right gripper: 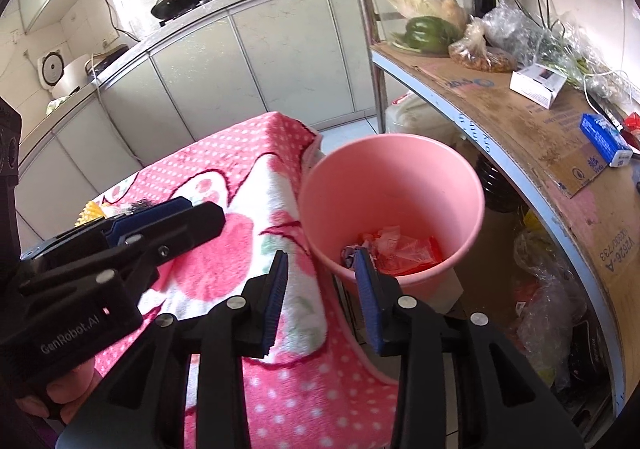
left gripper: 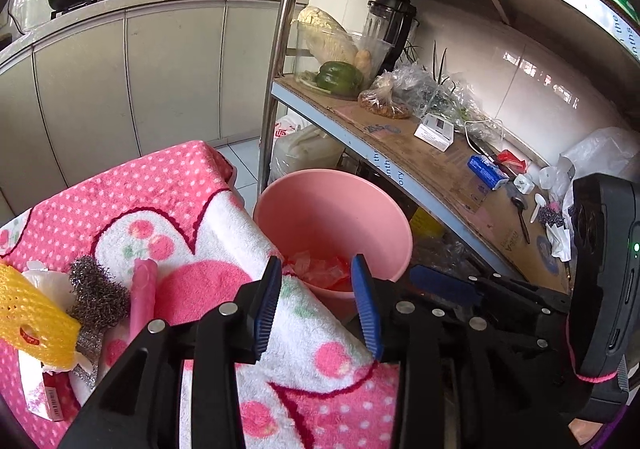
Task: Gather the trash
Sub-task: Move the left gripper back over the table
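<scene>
Kitchen bench draped in pink polka-dot towel (left gripper: 192, 185): left gripper (left gripper: 316, 289) and right gripper (right gripper: 322, 281), side by side, tilt downward toward round pink plastic bin (right gripper: 400, 169), fingers (left gripper: 266, 301) moderately apart, holding nothing.

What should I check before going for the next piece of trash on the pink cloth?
1. Left gripper empty, jaws apart: ok.
2. Right gripper empty, jaws apart: ok.
3. Pink bin upright, with room above the red wrappers: ok.
4. Trash left on the cloth: yellow foam net, steel scourer, pink tube: ok.
5. White paper under the net, free to lift: cannot tell.
</scene>
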The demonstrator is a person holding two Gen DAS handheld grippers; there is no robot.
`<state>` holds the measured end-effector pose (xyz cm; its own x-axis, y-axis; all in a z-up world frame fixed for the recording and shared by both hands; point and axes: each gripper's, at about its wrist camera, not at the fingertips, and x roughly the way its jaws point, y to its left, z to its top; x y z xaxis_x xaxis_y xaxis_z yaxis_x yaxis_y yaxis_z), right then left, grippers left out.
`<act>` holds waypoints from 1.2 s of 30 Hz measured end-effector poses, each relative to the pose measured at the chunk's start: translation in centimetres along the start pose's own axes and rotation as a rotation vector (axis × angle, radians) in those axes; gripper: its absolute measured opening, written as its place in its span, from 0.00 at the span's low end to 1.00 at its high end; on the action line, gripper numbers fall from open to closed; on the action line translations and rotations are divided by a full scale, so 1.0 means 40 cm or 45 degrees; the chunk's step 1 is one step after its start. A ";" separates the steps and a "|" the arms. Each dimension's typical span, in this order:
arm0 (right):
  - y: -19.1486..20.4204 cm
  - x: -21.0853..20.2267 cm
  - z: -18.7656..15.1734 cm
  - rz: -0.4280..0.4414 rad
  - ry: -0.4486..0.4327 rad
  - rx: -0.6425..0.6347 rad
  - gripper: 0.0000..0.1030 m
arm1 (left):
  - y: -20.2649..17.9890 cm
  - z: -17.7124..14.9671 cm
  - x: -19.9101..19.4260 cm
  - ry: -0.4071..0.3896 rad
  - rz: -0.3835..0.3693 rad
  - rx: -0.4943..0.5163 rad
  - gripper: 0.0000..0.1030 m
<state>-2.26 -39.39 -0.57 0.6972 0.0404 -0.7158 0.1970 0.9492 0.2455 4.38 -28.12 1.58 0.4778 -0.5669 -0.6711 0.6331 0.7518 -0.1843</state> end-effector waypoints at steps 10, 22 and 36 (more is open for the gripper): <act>0.066 -0.003 -0.026 0.048 0.050 -0.022 0.35 | 0.016 -0.041 -0.074 -0.024 0.020 0.022 0.35; 0.127 0.016 -0.038 0.064 0.093 -0.087 0.35 | 0.061 -0.057 -0.120 -0.048 0.047 -0.007 0.35; 0.222 0.060 -0.045 0.102 0.144 -0.168 0.35 | 0.167 -0.082 -0.160 -0.062 0.090 -0.102 0.35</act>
<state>-0.10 -30.29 -1.28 0.6237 0.1449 -0.7681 0.0471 0.9739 0.2220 3.55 -18.37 2.28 0.5500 -0.5255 -0.6492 0.5468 0.8141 -0.1957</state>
